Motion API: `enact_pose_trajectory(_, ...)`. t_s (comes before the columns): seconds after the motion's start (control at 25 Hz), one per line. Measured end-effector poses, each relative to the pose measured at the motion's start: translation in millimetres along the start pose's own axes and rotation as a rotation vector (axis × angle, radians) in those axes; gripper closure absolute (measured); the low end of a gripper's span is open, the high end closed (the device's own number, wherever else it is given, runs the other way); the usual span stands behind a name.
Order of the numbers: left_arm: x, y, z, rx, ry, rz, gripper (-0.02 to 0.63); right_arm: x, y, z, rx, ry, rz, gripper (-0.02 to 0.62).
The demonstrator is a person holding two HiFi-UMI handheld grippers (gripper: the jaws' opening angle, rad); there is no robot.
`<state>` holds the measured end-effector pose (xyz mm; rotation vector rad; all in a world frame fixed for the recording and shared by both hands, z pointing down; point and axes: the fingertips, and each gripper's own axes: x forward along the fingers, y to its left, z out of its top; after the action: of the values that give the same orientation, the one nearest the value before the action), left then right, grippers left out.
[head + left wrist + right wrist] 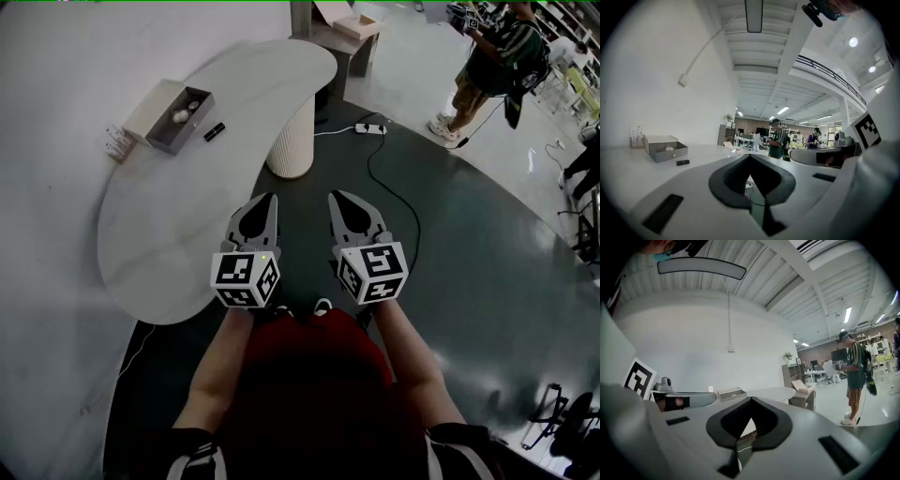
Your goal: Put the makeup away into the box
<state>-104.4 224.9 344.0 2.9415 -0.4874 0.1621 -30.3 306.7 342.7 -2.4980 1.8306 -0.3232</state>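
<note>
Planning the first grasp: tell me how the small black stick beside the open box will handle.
The black stick looks small and rigid, so probably light. It lies flat on the smooth white table, so a nudge may slide or roll it. Round or not, I cannot tell.

A small black makeup tube [214, 131] lies flat just beside the open grey box [176, 141], outside it.

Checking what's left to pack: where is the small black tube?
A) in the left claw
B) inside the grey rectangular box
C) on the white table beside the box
C: the small black tube lies on the white table, beside the open grey rectangular box.
</note>
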Motion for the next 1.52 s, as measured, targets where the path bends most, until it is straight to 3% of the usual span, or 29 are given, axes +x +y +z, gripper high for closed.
enact_pose_trajectory(0.56, 17, 0, -11, -0.013, 0.027, 0.087, 0.584, 0, -30, -4, -0.02, 0.021, -0.007, 0.581)
enact_pose_trajectory(0.92, 16, 22, -7, -0.024, 0.017, 0.167, 0.583, 12, -35, -12, -0.028, 0.059, 0.008, 0.581)
enact_pose_trajectory(1.28, 38, 52, -12, -0.038, 0.036, 0.199, 0.578, 41, -42, -18, -0.033, 0.096, 0.01, 0.581)
enact_pose_trajectory(1.52, 68, 78, -19, -0.05, 0.057, 0.22, 0.515, 71, -54, -25, -0.042, 0.126, 0.007, 0.581)
